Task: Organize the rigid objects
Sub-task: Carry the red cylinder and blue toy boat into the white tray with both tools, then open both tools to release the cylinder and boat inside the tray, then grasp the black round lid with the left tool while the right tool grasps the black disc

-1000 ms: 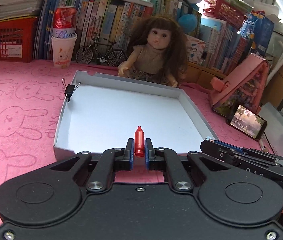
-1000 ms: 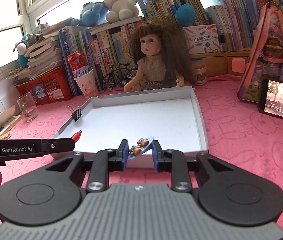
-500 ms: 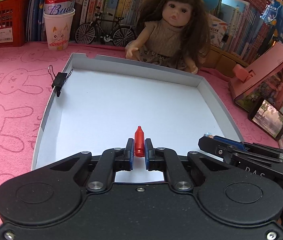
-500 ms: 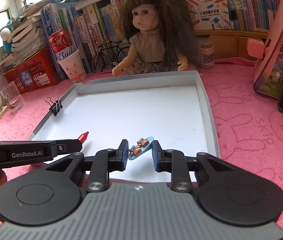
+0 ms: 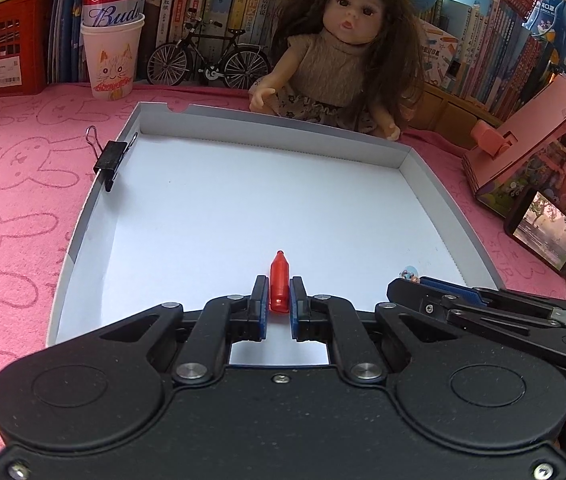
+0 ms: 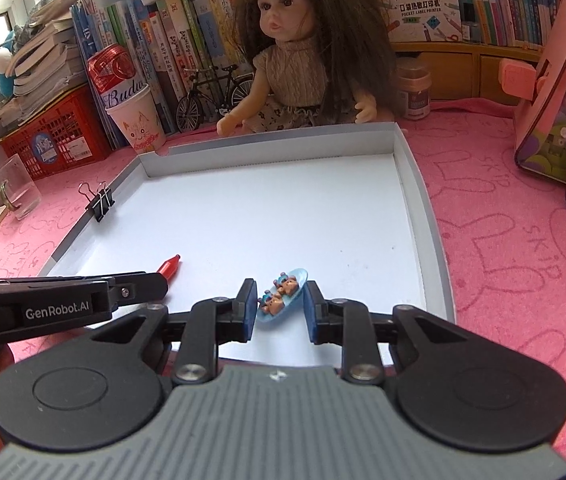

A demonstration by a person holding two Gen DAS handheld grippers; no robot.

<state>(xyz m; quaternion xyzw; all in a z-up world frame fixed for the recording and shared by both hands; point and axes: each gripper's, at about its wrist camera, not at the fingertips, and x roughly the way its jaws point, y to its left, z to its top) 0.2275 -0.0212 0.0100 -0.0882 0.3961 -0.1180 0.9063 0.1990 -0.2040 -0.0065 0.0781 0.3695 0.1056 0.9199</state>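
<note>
Centrally, over a shallow white cardboard tray [image 5: 423, 168] with low grey walls, lying on a pink terry cloth [image 5: 15, 184] printed with rabbit outlines. Left gripper [image 5: 279, 300] of matte black plastic, blue pads clamped tight on a small glossy red crayon-shaped piece [image 5: 279, 286], tapered tip aimed at 12 o'clock, above the tray's near edge. Right gripper [image 6: 279, 304], black with a ribbed grey top, pads narrowed onto a pale blue oval plaque [image 6: 283, 295] bearing two tiny brown bear figures, tilted, above the tray floor near its front. Black metal binder clip [image 5: 109, 156] with wire handles pinched on the tray's wall at 10 o'clock. Soft-haired doll [image 5: 347, 52] in a knit top seated at 12 o'clock behind the tray.

Only from the right wrist: clear glass tumbler [image 6: 17, 186] at 9 o'clock, small lidded jar [image 6: 413, 90] beside the doll. Only from the left wrist: nearly the whole phone screen [image 5: 545, 234] at 3 o'clock.
</note>
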